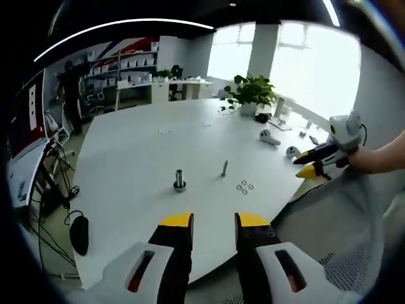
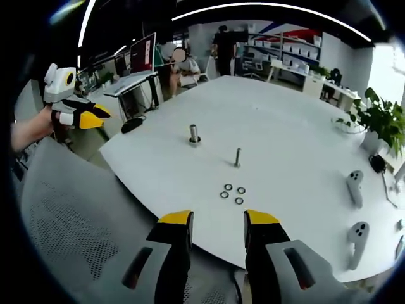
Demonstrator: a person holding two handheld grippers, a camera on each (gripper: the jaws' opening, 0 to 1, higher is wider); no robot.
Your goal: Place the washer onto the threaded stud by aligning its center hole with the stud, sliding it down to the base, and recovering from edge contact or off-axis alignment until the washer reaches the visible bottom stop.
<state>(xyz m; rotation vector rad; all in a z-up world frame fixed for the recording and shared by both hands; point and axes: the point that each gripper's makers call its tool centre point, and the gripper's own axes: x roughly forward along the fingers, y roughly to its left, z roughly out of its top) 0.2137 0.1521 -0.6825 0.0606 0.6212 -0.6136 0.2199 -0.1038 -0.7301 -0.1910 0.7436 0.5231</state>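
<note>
You held both grippers off the white table (image 2: 297,126), jaws released, gripping nothing: left gripper (image 1: 214,220), right gripper (image 2: 218,217). Four washers (image 2: 232,194) lay loose on the table, just beside the thin threaded stud (image 2: 237,157); a thicker post (image 2: 194,134) stood further off.

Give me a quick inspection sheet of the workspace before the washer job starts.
Surface: white table, large, mostly bare.
Job's things: four washers lying loose in a cluster; thin threaded stud upright just beyond them, nothing on it; thicker post on a round base farther off.
Clutter: two white handheld controllers near the table edge; potted plant at the far side.
Grippers: left gripper and right gripper both open, empty, held back off the table edge.
Cables: tangle on the floor beside the table.
Surroundings: grey mesh chair; shelving; windows; people standing in the background.
</note>
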